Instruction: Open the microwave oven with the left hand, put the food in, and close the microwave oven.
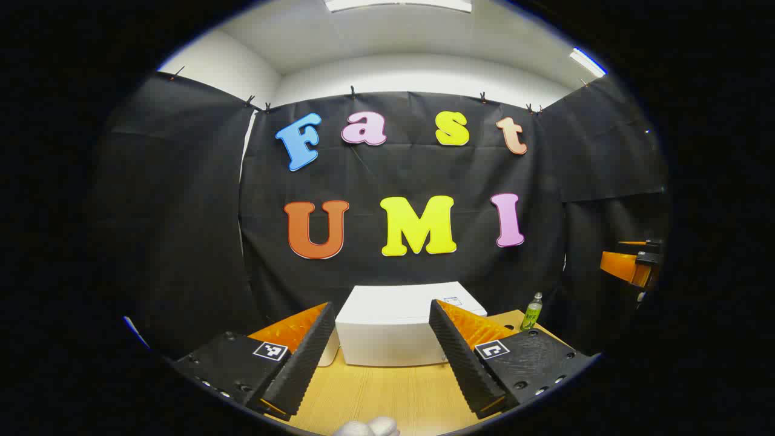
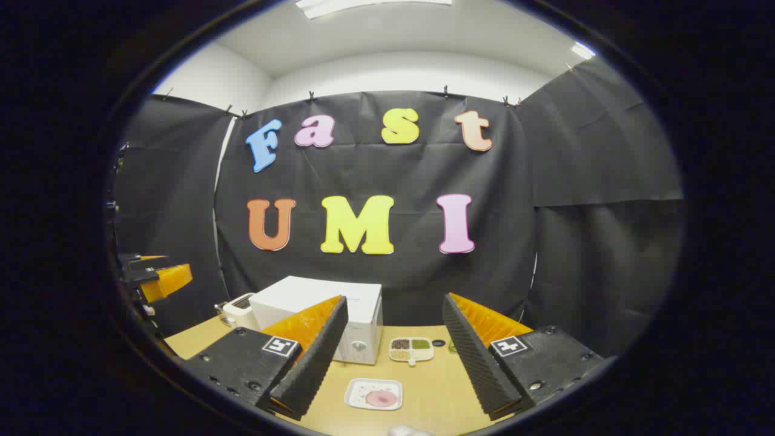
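A white microwave [image 1: 387,339] stands on the wooden table, its door shut. In the left gripper view it lies straight ahead, some way beyond my left gripper [image 1: 381,306], which is open and holds nothing. The right gripper view shows the microwave [image 2: 309,303] to the left. In front of it lies a white plate with pink food [image 2: 375,393], low between the fingers of my right gripper [image 2: 395,299]. That gripper is open, empty and raised above the table. My left gripper [image 2: 158,280] also appears at the far left there, and my right gripper [image 1: 633,266] at the far right of the left gripper view.
A divided dish of grains [image 2: 412,349] sits just right of the microwave. A green bottle [image 1: 532,312] stands at the table's right. A white toaster [image 2: 239,310] is left of the microwave. Black cloth walls close in the table [image 2: 436,387] behind and at both sides.
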`<state>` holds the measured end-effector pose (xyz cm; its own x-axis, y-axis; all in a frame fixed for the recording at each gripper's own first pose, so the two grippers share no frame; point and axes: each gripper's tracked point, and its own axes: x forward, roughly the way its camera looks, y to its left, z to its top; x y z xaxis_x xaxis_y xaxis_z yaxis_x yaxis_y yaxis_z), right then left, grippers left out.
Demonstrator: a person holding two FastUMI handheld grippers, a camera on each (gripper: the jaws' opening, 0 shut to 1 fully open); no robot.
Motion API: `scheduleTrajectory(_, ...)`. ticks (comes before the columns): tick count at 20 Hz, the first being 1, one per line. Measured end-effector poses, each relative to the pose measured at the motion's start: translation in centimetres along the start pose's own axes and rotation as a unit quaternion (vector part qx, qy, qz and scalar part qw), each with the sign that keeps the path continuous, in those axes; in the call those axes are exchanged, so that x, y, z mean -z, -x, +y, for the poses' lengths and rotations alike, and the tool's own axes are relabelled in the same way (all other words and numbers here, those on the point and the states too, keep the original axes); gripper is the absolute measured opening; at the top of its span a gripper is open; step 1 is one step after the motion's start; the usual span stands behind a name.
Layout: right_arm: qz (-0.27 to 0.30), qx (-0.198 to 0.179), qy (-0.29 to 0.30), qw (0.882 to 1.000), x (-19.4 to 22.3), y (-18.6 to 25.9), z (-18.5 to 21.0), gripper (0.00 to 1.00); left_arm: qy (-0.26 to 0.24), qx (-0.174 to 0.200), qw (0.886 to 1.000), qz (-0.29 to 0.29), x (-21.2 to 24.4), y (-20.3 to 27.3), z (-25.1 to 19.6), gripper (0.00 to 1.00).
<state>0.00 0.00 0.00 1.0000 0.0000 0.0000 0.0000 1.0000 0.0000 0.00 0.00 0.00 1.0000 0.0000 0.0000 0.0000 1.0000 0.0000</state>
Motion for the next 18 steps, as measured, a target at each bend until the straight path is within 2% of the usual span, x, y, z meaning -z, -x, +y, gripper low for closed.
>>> scheduleTrajectory(1,0.002,-0.002,-0.001,1.000,0.1,0.0,0.1,0.93,-0.001,0.000,1.000,0.000,0.0,0.0,0.0,0.96)
scheduleTrajectory(5,0.002,-0.001,0.005,1.000,0.1,-0.1,-0.1,0.93,-0.005,-0.005,1.000,0.002,0.3,-0.2,0.0,0.96)
scheduleTrajectory(6,0.003,-0.002,0.006,1.000,0.2,-0.2,-0.1,1.00,-0.004,-0.005,1.000,0.004,0.5,-0.3,-0.1,0.96)
scheduleTrajectory(7,0.005,-0.002,0.008,1.000,0.3,-0.4,-0.1,1.00,-0.004,-0.006,1.000,0.004,0.5,-0.4,-0.1,0.96)
scheduleTrajectory(8,0.005,-0.002,0.008,1.000,0.4,-0.5,-0.3,0.93,-0.004,-0.006,1.000,0.003,0.4,-0.4,-0.1,0.96)
scheduleTrajectory(10,0.007,-0.003,0.004,1.000,0.5,-0.8,-0.3,0.93,-0.007,-0.008,1.000,0.002,0.3,-0.6,-0.1,0.96)
scheduleTrajectory(11,0.008,-0.004,0.002,1.000,0.5,-1.0,-0.3,1.00,-0.009,-0.009,1.000,0.001,0.4,-0.7,-0.2,0.96)
scheduleTrajectory(15,0.008,-0.004,0.000,1.000,0.8,-1.7,-0.7,1.00,-0.015,-0.011,1.000,0.000,1.0,-1.6,-0.5,0.96)
scheduleTrajectory(16,0.007,-0.004,-0.002,1.000,0.9,-1.9,-0.8,0.93,-0.016,-0.011,1.000,-0.001,1.2,-2.0,-0.7,0.96)
scheduleTrajectory(17,0.006,-0.004,-0.004,1.000,0.8,-2.0,-1.0,1.00,-0.017,-0.010,1.000,-0.004,1.4,-2.4,-1.0,0.96)
scheduleTrajectory(18,0.006,-0.005,-0.006,1.000,0.8,-2.2,-1.1,1.00,-0.020,-0.008,1.000,-0.004,1.8,-2.9,-1.3,0.96)
